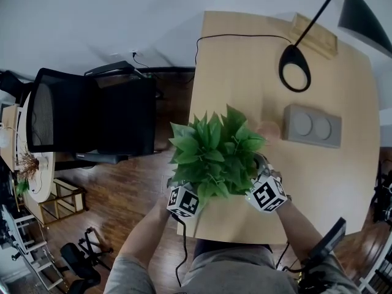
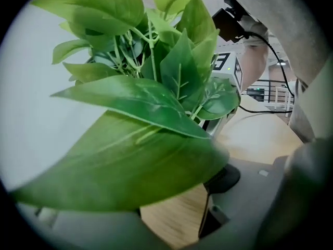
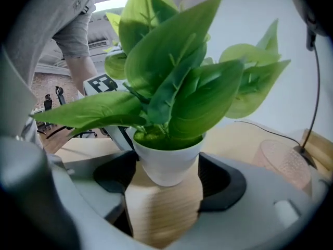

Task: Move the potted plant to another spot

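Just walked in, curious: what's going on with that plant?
A person holds tongs in each hand, one either side of the potted plant, which stands on the wooden table near the person's edge. The right tongs are open, with the white pot between them but not gripped. The left tongs are open too, their view mostly filled by leaves.

A light wooden desk (image 1: pixel 349 182) is set near a white wall (image 1: pixel 92 17) over a dark wood floor (image 1: pixel 135 195). A black mesh chair (image 1: pixel 92 112) is placed at its left. A black lamp (image 1: pixel 294 54) is stood on the desk.
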`<state>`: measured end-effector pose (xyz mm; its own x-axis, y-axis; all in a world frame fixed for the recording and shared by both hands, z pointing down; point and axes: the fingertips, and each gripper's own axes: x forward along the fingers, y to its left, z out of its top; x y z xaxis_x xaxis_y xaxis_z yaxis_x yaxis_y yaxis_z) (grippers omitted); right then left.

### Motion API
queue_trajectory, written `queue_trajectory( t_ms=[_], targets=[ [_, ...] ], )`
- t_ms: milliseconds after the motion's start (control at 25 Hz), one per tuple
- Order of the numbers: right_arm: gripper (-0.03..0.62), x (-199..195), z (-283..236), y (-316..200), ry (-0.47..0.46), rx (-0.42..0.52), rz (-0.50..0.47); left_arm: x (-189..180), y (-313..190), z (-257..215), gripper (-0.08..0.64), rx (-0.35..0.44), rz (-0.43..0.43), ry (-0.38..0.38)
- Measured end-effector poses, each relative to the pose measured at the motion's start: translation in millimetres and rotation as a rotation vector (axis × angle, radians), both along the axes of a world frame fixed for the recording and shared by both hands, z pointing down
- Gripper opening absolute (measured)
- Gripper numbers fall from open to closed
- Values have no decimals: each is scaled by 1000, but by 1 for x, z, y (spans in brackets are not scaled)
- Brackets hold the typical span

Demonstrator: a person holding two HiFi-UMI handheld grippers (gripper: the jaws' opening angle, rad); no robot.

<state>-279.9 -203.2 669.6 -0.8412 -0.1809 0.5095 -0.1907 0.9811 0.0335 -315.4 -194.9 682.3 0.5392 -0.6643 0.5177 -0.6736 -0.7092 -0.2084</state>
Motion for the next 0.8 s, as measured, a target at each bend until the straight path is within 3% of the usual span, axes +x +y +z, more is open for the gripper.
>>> queue_trajectory(
  t_ms=[400,600,800],
  targets=[
    [377,1,-13,2,-11,28,26,-1,2,-11,336,3,-23,12],
    [377,5,-47,15,-42,23,44,6,12,-43,336,13,-8,34],
    [377,18,-100,3,-78,111,95,19,-3,-96,336,91,37,57]
  ],
)
